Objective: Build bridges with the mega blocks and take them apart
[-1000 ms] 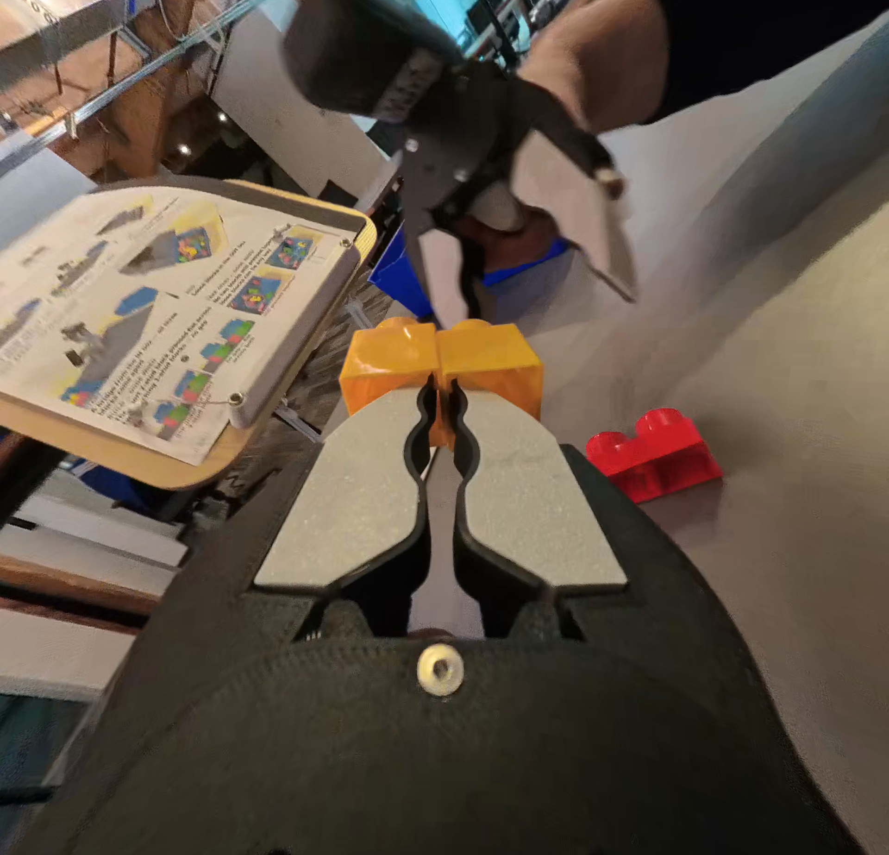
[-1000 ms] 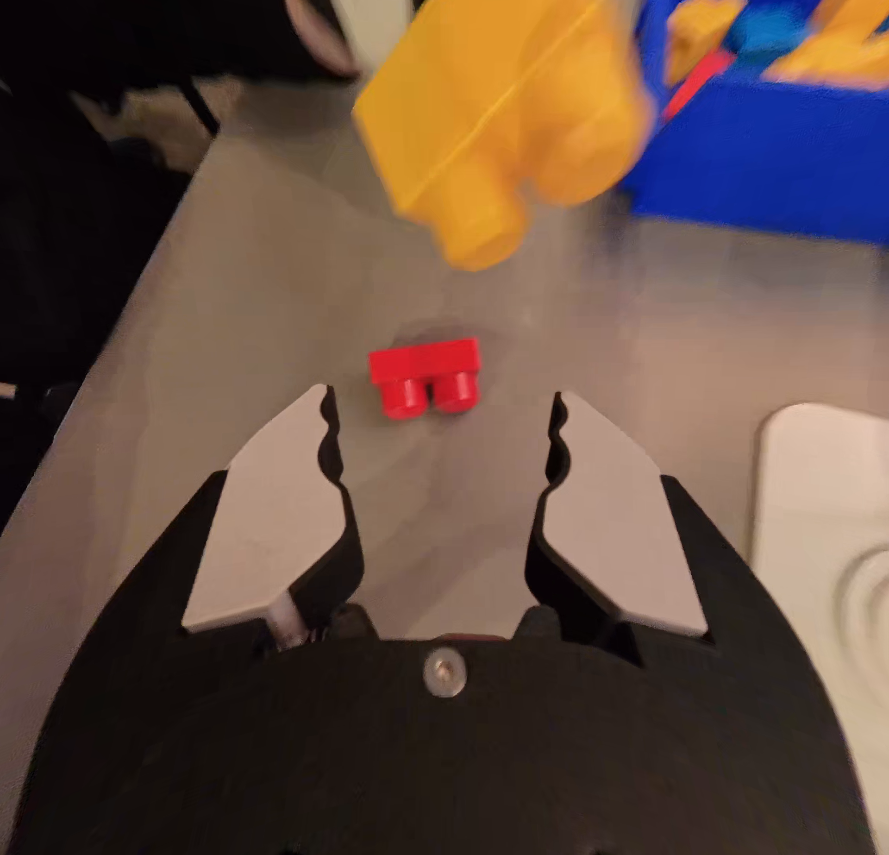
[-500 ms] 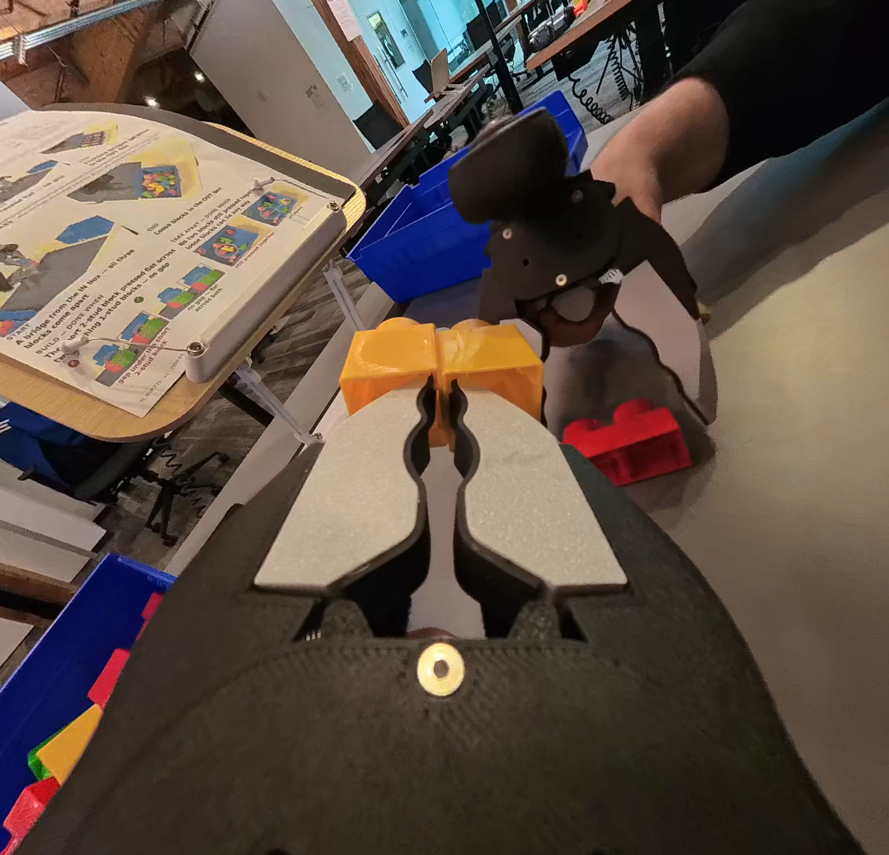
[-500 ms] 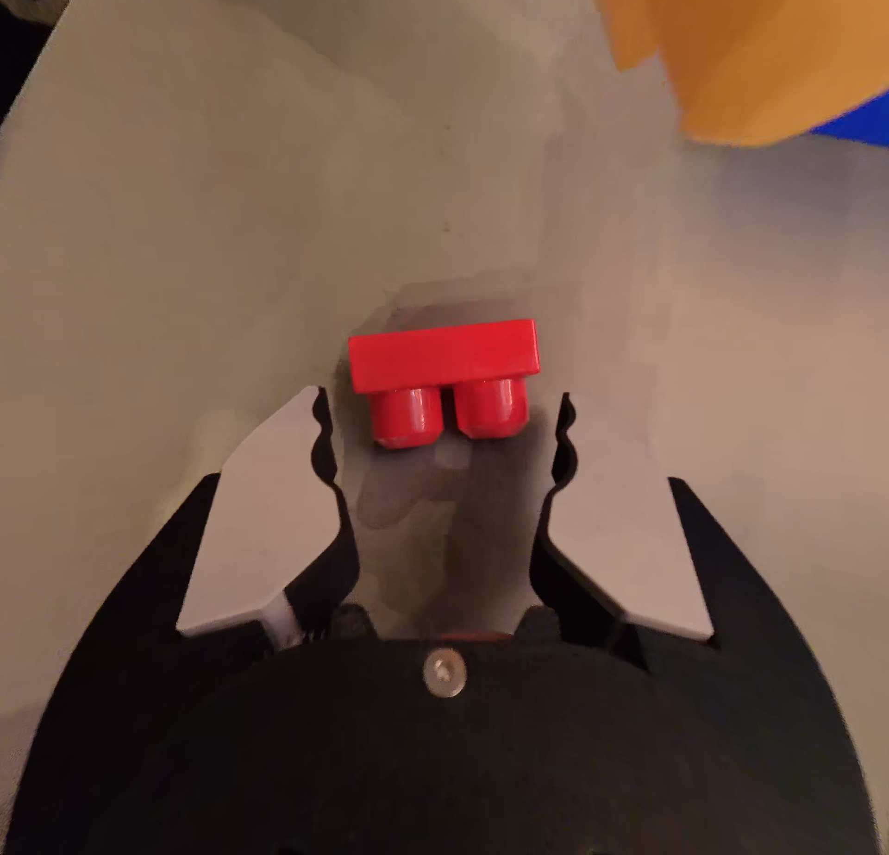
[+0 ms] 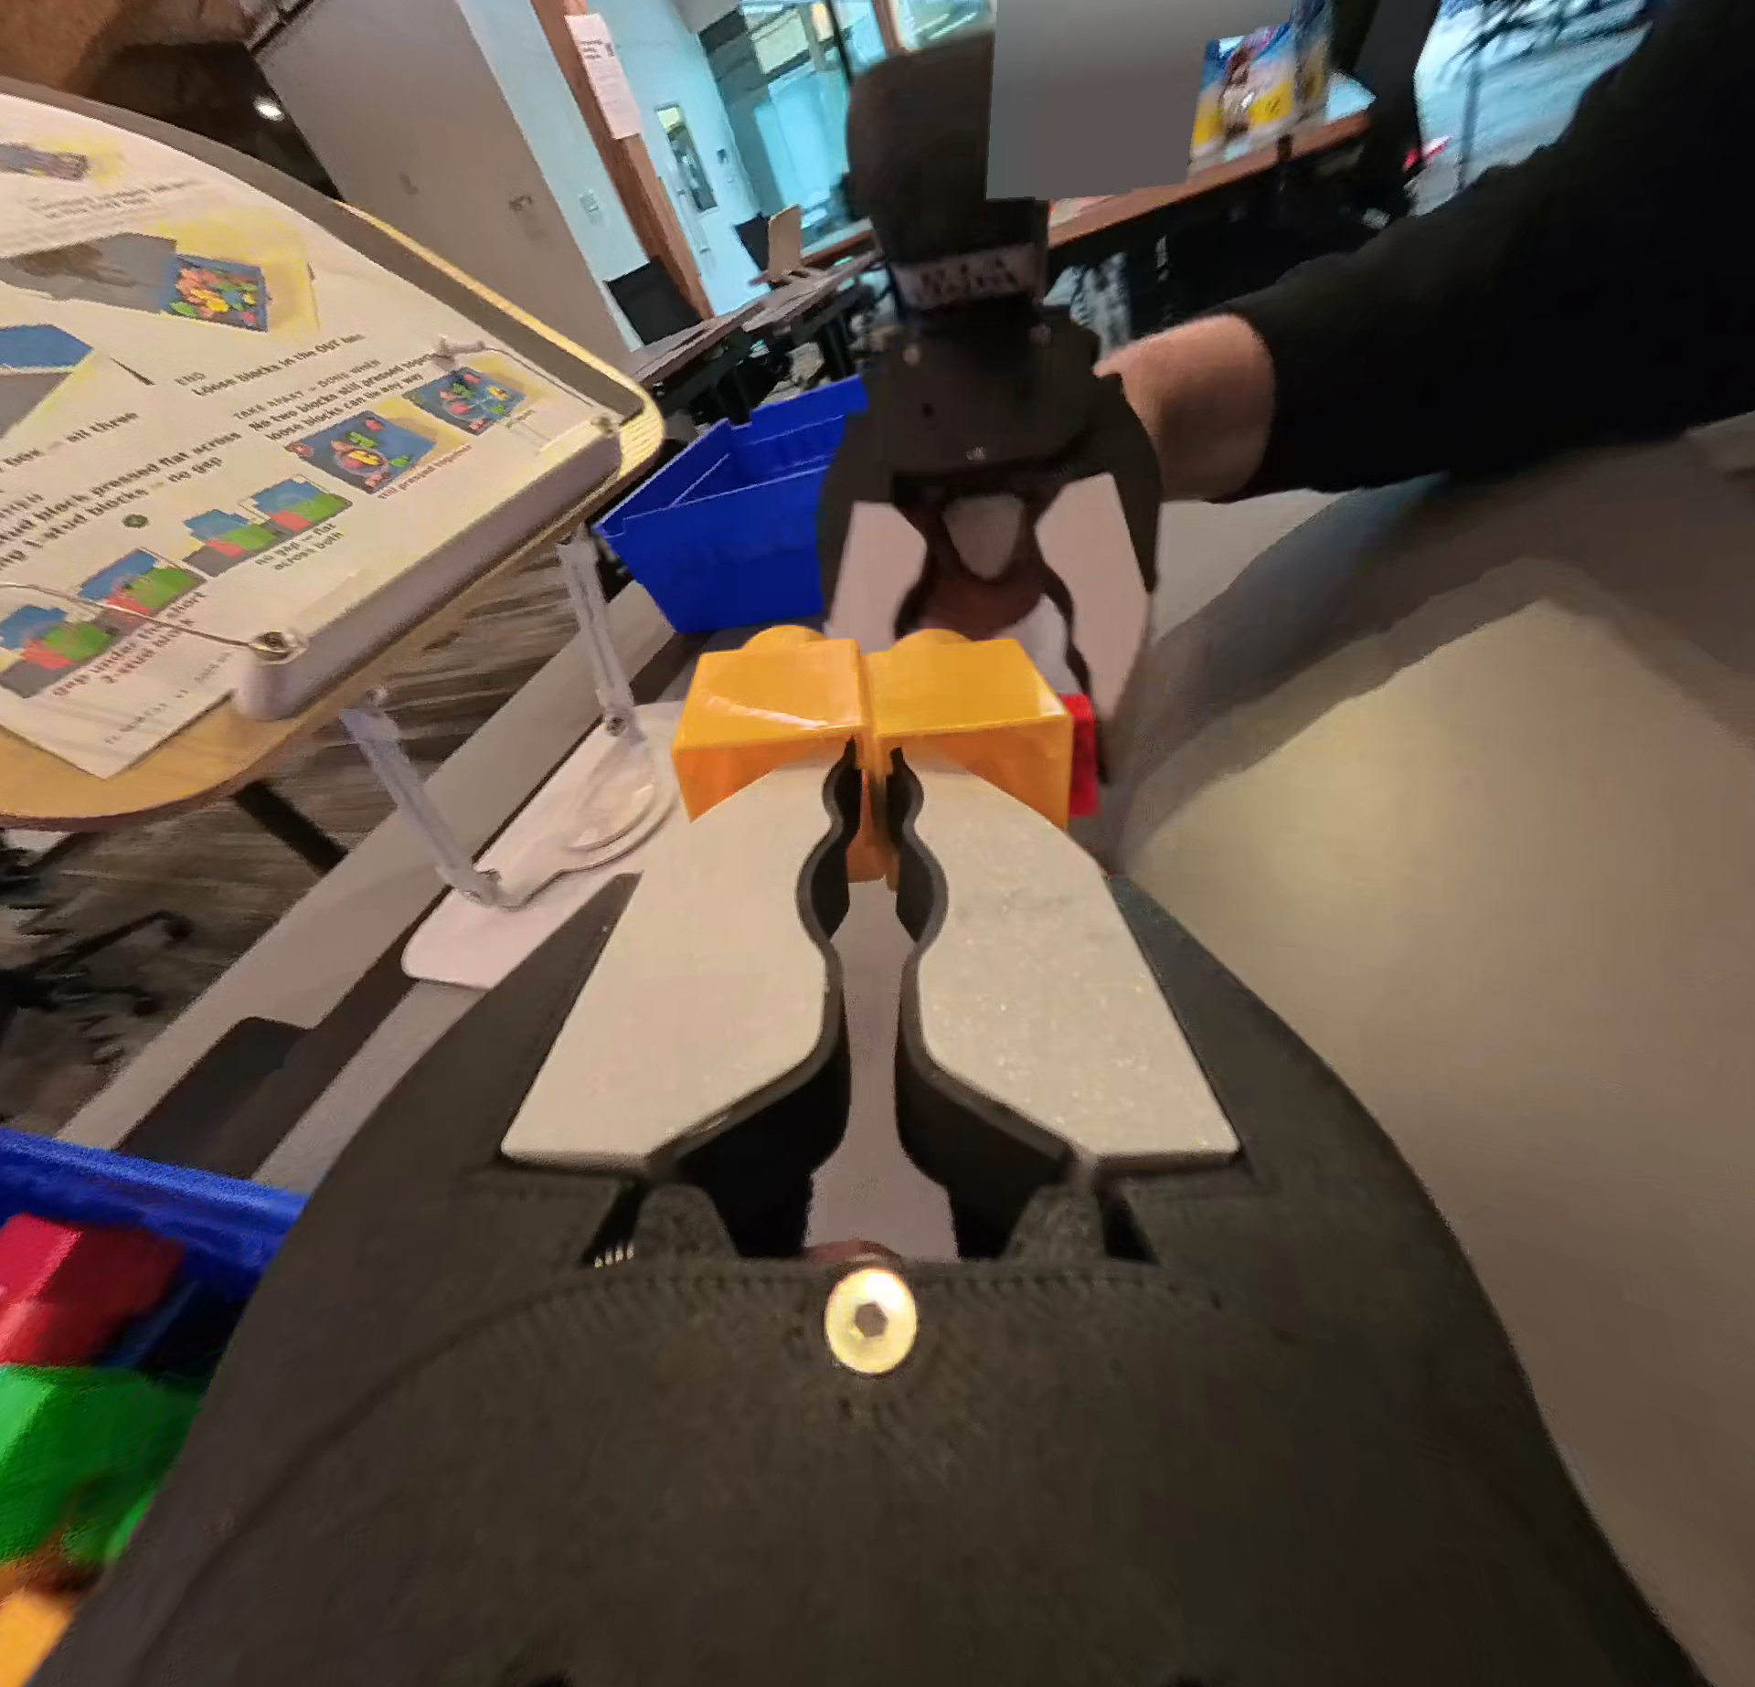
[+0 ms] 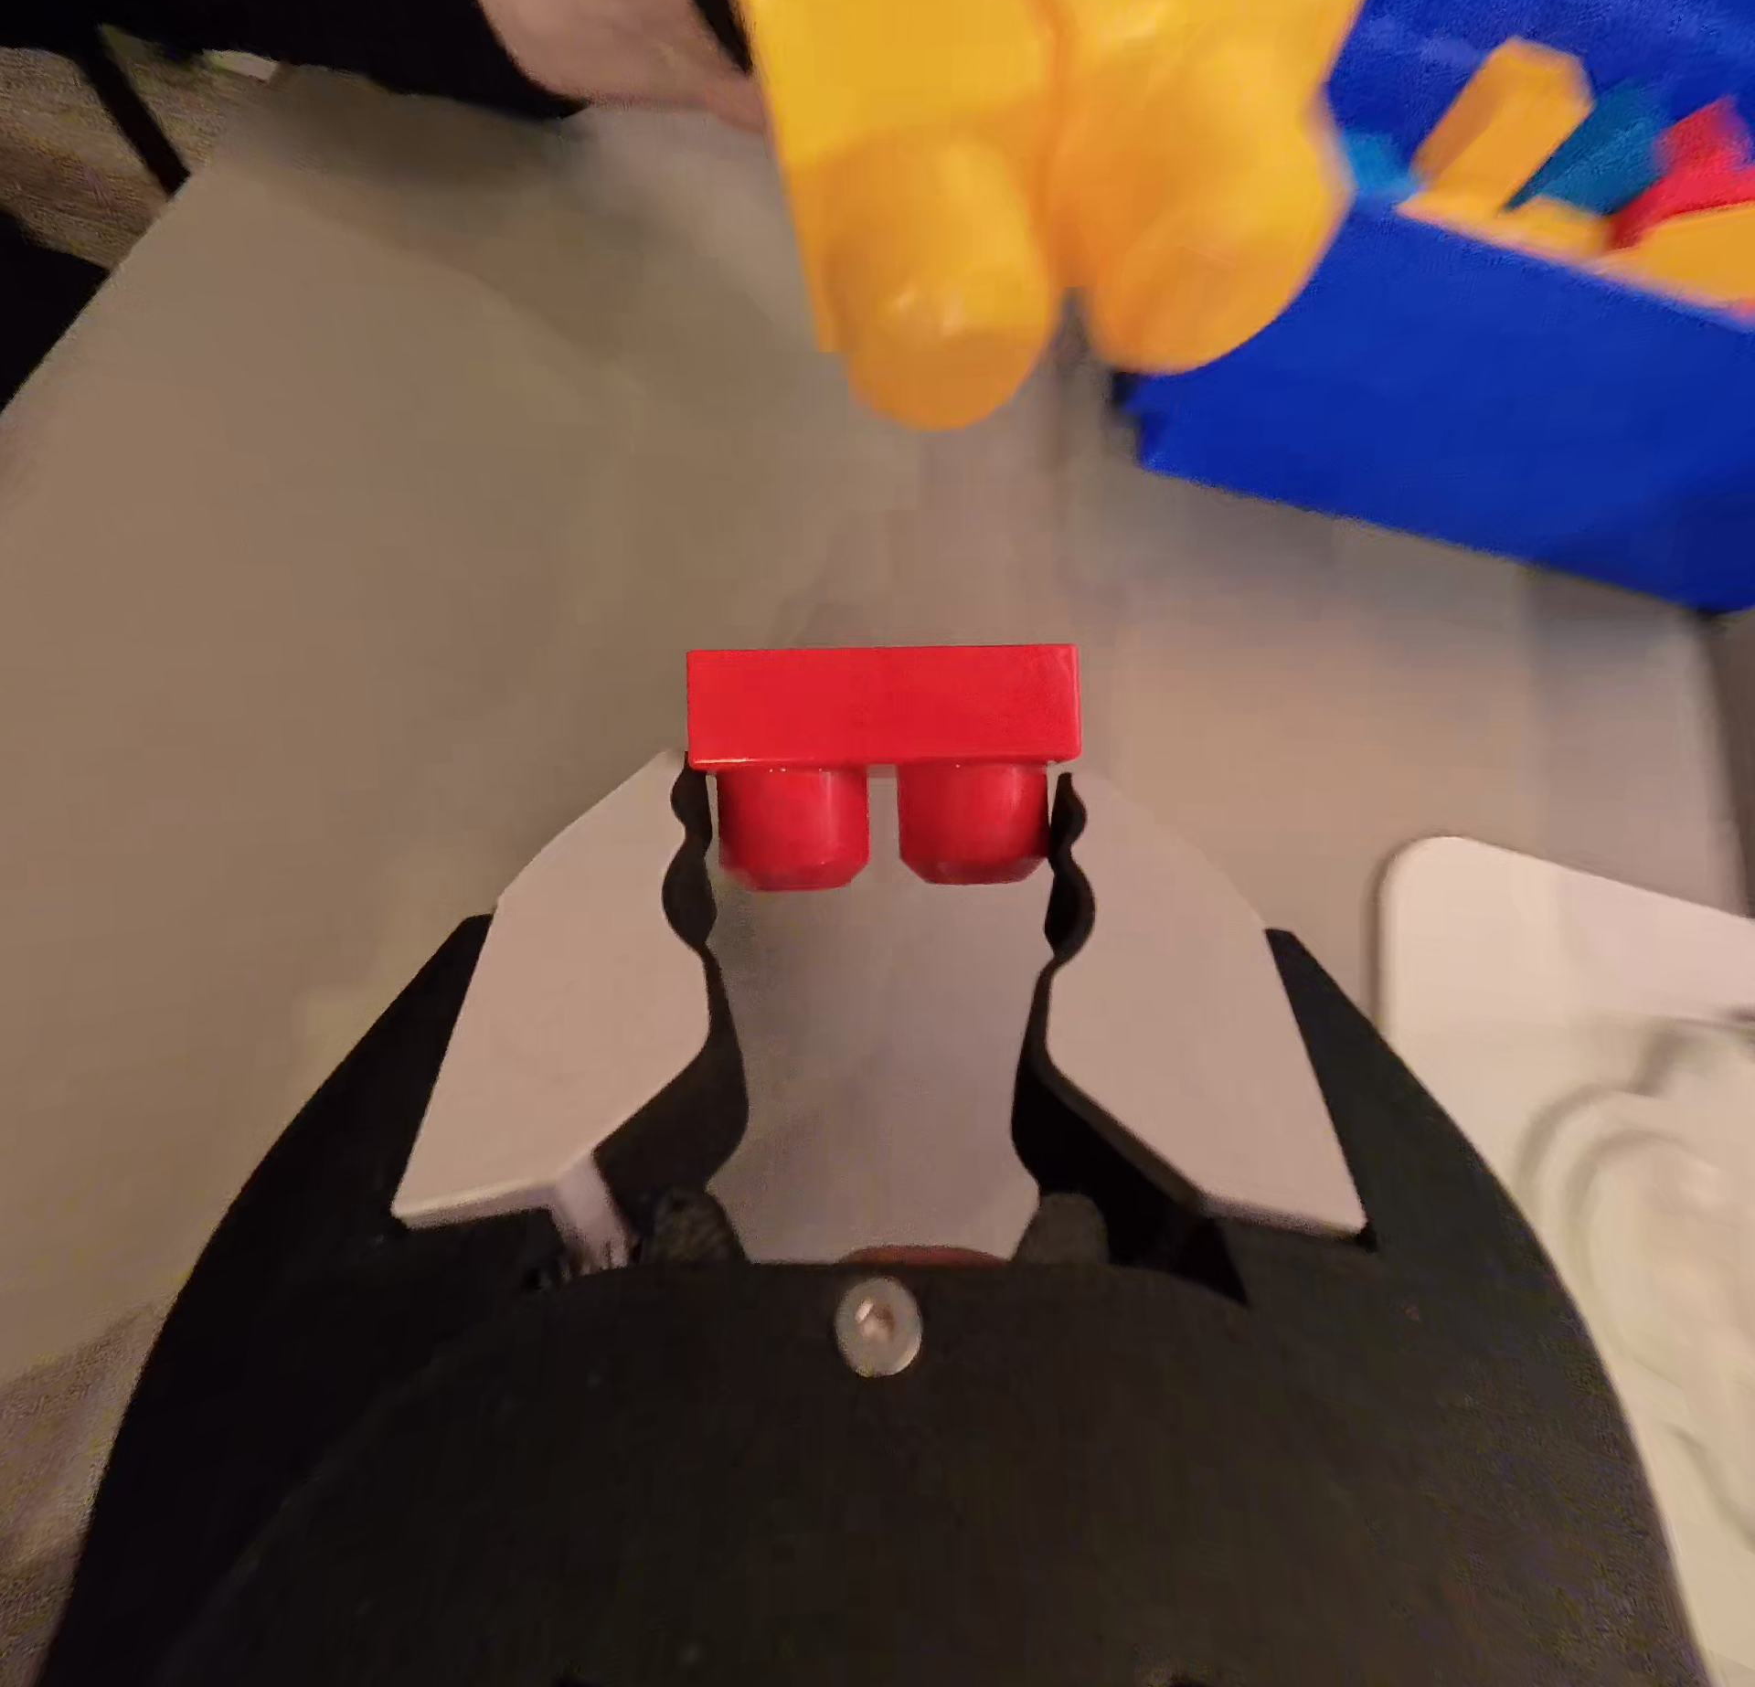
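Your left hand-held gripper [image 5: 869, 787] is clenched on the orange block [image 5: 869, 716], studs pointing away from you. The red block [image 6: 883, 706] lies on the bench [image 6: 380, 502], long axis crosswise, studs toward your right hand-held gripper [image 6: 878, 825], whose released fingers flank the studs. Instruction sheet [image 5: 190, 426] is printed.

Dim warm light (blurred edges)

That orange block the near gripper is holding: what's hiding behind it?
Behind the orange block, a sliver of a red block peeks out at its right edge, with the other gripper above it and a blue bin farther back. Most of the red block is covered.
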### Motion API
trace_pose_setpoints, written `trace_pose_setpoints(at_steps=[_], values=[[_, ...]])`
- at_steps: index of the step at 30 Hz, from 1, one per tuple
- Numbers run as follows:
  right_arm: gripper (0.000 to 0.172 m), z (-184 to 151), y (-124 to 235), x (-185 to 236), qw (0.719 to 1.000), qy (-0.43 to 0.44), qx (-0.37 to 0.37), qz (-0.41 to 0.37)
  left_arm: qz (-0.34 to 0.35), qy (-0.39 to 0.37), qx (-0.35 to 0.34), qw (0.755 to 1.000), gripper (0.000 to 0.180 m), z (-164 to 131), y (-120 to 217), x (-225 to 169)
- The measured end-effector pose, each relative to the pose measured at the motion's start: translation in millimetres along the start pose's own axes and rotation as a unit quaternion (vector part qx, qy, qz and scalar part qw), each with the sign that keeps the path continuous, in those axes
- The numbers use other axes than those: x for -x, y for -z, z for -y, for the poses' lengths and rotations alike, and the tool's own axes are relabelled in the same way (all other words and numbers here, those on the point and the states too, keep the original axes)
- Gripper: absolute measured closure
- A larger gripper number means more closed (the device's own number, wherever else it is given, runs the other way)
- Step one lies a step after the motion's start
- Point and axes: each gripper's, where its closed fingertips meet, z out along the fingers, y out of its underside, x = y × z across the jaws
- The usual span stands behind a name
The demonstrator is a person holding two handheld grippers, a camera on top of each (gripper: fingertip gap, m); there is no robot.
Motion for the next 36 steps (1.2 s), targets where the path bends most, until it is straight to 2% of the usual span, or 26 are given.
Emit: trace_pose_setpoints(at_steps=[2, 6, 20, 23, 36], values=[[0.102, 13, 18, -10, 0.999, 0.018, -0.004, -0.032, -0.014, 0.011, -0.007, 1.0, 0.176, 3, -1, -3], [0.102, 28, 29, -13, 0.999, 0.026, -0.01, -0.024, -0.037, -0.005, 0.026, 0.999, 0.176, -5, -10, -14], [0.104, 40, 19, 0, 0.993, 0.11, 0.003, -0.043, -0.067, 0.012, 0.02, 0.997, 0.176, 1, -19, -27], [0.104, 45, 20, 1, 0.993, 0.106, -0.018, -0.042, -0.067, 0.027, -0.002, 0.997, 0.176, 4, -19, -27], [0.105, 49, 27, 7, 0.991, 0.126, -0.018, -0.037, -0.044, -0.019, 0.012, 0.999, 0.176, 10, -23, -33]])
